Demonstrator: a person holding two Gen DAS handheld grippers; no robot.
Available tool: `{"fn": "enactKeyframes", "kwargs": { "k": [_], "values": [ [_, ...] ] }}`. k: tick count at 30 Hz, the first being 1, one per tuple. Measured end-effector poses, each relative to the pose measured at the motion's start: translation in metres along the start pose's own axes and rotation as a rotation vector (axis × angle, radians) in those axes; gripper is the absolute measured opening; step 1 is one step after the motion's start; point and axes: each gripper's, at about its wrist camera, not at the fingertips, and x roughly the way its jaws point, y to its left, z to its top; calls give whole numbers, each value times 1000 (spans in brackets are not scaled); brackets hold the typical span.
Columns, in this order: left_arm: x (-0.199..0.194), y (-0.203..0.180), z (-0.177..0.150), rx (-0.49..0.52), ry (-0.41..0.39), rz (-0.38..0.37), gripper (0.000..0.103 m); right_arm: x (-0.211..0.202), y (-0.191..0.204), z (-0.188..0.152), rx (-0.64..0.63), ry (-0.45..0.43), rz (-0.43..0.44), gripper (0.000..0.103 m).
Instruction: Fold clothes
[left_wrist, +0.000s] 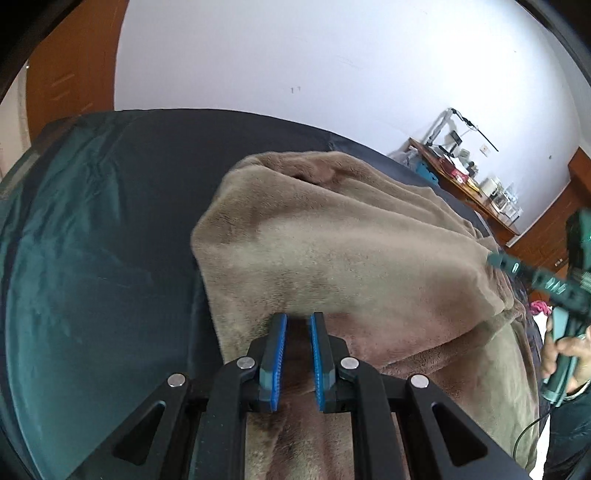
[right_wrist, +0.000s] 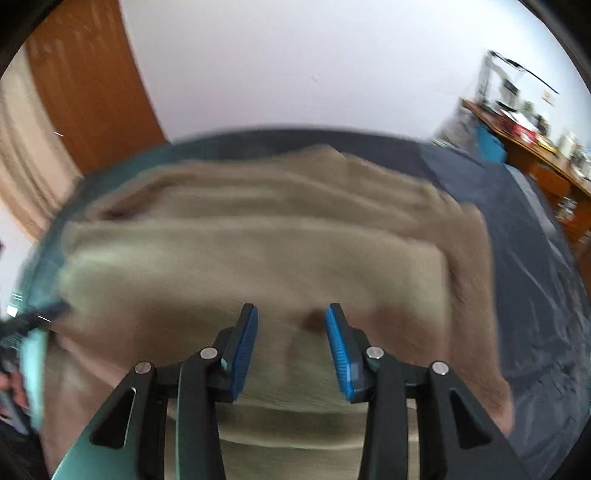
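Observation:
A beige fleece garment (left_wrist: 332, 251) lies folded in layers on the bed, its upper layer doubled over toward me. My left gripper (left_wrist: 297, 317) is shut on a pinch of that fleece at the near edge, with dark cloth showing between its blue pads. In the blurred right wrist view the garment (right_wrist: 258, 251) fills the middle. My right gripper (right_wrist: 291, 310) hovers just above it, open, with its pads apart and nothing pressed between them. The right gripper (left_wrist: 496, 258) also shows at the fold's right corner, held by a hand (left_wrist: 565, 350). The left gripper (right_wrist: 33, 317) appears at the left edge.
A dark teal-blue bed cover (left_wrist: 110, 240) surrounds the garment, with bare cover (right_wrist: 535, 277) to the right. A cluttered wooden desk (left_wrist: 476, 188) stands by the white wall at the far right. A brown wooden door (right_wrist: 88, 81) and a curtain (right_wrist: 22, 166) stand at the left.

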Motion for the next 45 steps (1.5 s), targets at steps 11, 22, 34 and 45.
{"fn": "enactKeyframes", "kwargs": {
  "k": [11,22,34,45],
  "values": [
    [-18,26,-9,-66,-11,-20,14,56,159,63,-127,74,430,70],
    [-20,28,-9,-92,-14,6,14,149,244,55,-360,212,368,35],
    [-16,28,-10,-91,2,14,14,139,255,58,-349,105,431,21],
    [-40,2,-6,12,-148,-70,14,39,149,16,-292,-46,150,74]
  ]
}}
